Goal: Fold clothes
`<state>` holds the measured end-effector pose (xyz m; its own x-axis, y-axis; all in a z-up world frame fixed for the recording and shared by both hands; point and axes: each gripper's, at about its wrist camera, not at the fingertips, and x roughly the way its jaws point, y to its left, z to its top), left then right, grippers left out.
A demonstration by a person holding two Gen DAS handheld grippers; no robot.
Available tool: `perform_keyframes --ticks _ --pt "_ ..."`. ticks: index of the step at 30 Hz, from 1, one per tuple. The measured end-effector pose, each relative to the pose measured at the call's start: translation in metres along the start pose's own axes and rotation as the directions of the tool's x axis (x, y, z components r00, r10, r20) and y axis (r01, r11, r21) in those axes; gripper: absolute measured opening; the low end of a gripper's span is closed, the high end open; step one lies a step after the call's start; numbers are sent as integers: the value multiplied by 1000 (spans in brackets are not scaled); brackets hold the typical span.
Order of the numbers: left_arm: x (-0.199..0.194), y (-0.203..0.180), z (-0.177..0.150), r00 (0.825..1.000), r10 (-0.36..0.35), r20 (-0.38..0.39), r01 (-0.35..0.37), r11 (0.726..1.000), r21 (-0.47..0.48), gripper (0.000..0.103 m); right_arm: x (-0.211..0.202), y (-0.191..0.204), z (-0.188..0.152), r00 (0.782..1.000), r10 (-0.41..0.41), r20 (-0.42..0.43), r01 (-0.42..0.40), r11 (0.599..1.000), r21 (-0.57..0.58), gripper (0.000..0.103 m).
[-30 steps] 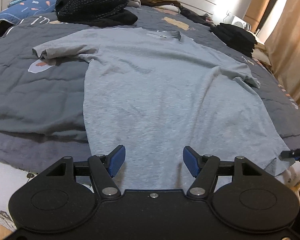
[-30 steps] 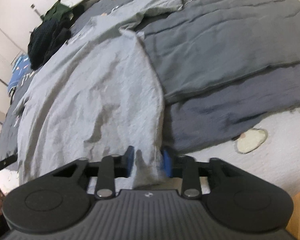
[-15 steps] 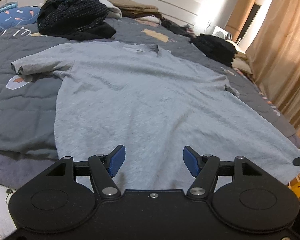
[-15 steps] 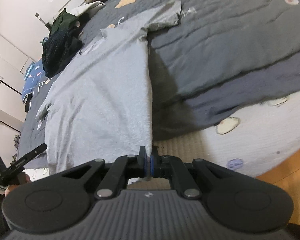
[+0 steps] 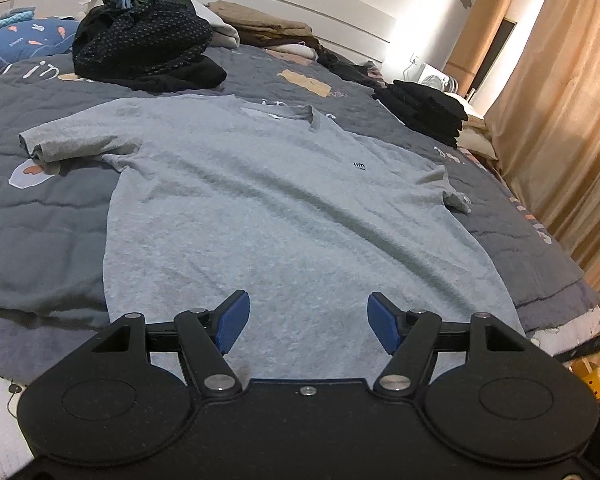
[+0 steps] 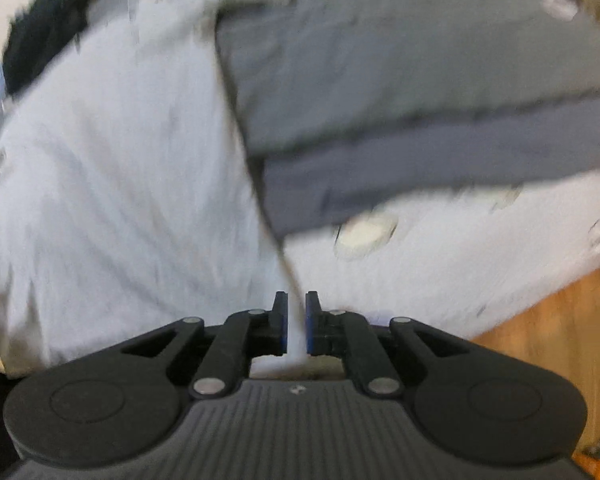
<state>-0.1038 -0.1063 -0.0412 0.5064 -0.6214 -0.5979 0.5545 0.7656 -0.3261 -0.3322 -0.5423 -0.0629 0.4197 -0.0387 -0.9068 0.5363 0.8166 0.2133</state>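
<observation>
A light grey T-shirt [image 5: 284,208] lies spread face up on the dark grey quilt [image 5: 40,208], collar at the far end, hem toward me. My left gripper [image 5: 304,322] is open and empty, just above the hem's middle. In the blurred right wrist view the same T-shirt [image 6: 112,160] stretches away to the left. My right gripper [image 6: 297,320] is nearly closed on the shirt's right hem corner; the cloth runs between the pads with a thin gap showing.
A heap of dark clothes [image 5: 144,48] and folded tan garments [image 5: 268,30] lie at the bed's head. A black folded stack [image 5: 428,110] sits at the right edge. Curtains [image 5: 560,120] hang to the right. The white mattress side [image 6: 480,248] and wooden floor [image 6: 560,320] lie below.
My right gripper closed on the shirt's hem corner and is moving fast, pulling the cloth taut. The left gripper stayed open and rose a little, shifting its view over the hem.
</observation>
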Motion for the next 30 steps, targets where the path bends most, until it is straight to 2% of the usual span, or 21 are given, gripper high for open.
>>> perform_keyframes --ticks 1,3,4,6,8,13,14,17,19,22,26,30 --pt "1 -1 1 1000 -1 2 1 1000 1 65 -12 -3 4 999 4 54 -5 1000 18 11" --pt "2 -5 3 1000 -5 6 5 1000 5 65 -31 -6 12 988 39 151 -49 997 67 21" --pt "3 -7 3 1000 -7 7 7 1000 8 65 -37 -4 17 978 53 200 -69 995 76 23" --pt "5 -10 4 1000 -6 10 6 1000 13 65 -44 9 27 957 85 277 -106 993 61 36" --pt "6 -11 4 1000 1 13 -1 1000 15 66 -45 26 38 937 120 329 -140 990 37 37" --pt "2 8 13 997 71 35 -69 997 -39 66 -14 63 60 885 287 366 -308 951 0 37" --pt "1 15 17 994 100 46 -97 994 -56 66 -6 71 63 868 327 374 -347 938 -15 37" --pt "1 29 33 977 193 87 -189 980 -54 66 11 90 63 838 392 379 -406 913 -46 37" --pt "5 35 44 969 224 103 -221 975 -36 66 24 98 66 828 418 374 -428 902 -59 37" --pt "11 45 60 961 249 121 -249 968 -11 66 36 104 75 830 426 360 -428 900 -78 37" --pt "26 58 77 966 229 118 -225 973 -46 66 42 112 93 832 421 362 -407 906 -117 38" --pt "44 52 85 974 199 107 -197 980 -30 66 46 118 123 824 415 386 -388 909 -152 38"
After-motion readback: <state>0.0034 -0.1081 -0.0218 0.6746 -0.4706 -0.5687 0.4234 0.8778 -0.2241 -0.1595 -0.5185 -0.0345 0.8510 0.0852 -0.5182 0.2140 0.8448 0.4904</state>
